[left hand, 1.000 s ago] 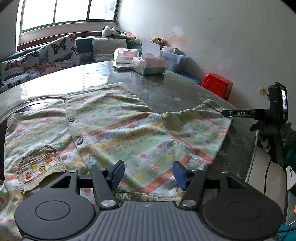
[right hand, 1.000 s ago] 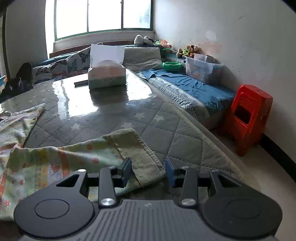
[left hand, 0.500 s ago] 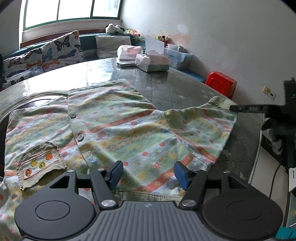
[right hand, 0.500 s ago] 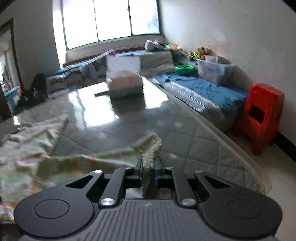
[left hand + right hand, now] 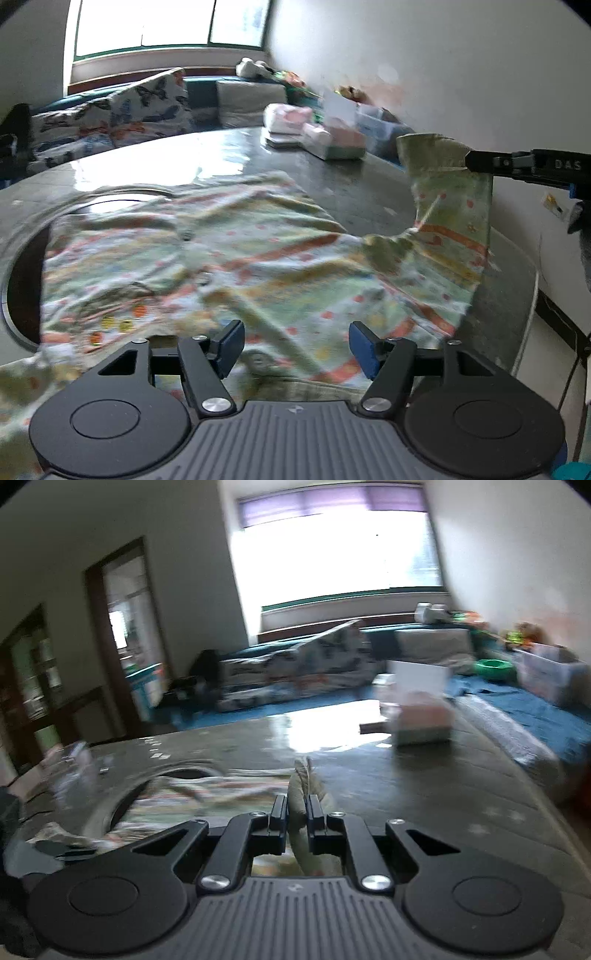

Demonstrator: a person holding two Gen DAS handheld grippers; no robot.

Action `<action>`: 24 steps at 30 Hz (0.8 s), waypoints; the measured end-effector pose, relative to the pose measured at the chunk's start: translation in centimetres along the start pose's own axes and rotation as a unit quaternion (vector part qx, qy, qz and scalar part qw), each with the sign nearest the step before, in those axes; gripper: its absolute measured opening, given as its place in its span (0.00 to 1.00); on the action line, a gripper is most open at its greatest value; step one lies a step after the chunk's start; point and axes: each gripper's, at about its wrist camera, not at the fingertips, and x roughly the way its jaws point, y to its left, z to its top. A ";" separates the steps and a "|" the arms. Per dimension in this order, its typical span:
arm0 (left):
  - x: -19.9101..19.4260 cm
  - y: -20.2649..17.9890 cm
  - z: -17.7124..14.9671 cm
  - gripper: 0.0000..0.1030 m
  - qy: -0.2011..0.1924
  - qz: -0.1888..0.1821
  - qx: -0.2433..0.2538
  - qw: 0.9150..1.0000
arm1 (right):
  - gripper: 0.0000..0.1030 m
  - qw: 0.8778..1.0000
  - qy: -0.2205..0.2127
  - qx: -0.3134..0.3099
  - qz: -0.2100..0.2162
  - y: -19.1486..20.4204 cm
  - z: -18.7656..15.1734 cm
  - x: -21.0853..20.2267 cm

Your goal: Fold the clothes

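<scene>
A pale green striped and dotted child's shirt [image 5: 229,266] lies spread on the round dark table [image 5: 351,192]. Its right sleeve [image 5: 447,192] is lifted clear of the table, cuff uppermost, pinched by my right gripper [image 5: 471,161] coming in from the right. In the right wrist view that gripper [image 5: 297,816] is shut on the ribbed sleeve cuff [image 5: 304,782]. My left gripper [image 5: 297,347] hovers open just above the shirt's near hem, nothing between its blue pads [image 5: 231,341].
Tissue boxes [image 5: 334,142] and a pink pack stand at the table's far side. A round recess [image 5: 22,280] opens in the table at left. Behind are a cushioned bench [image 5: 147,107], a storage bin and a window. A doorway [image 5: 122,635] shows at left.
My right gripper closed on the sleeve cuff and raised it off the table, swinging leftward over the shirt. The left gripper stayed nearly in place, open.
</scene>
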 end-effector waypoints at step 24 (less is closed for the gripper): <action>-7.3 8.8 -2.5 0.66 -0.065 0.097 -0.128 0.985 | 0.18 0.964 0.083 -0.164 0.195 17.8 -1.2 9.1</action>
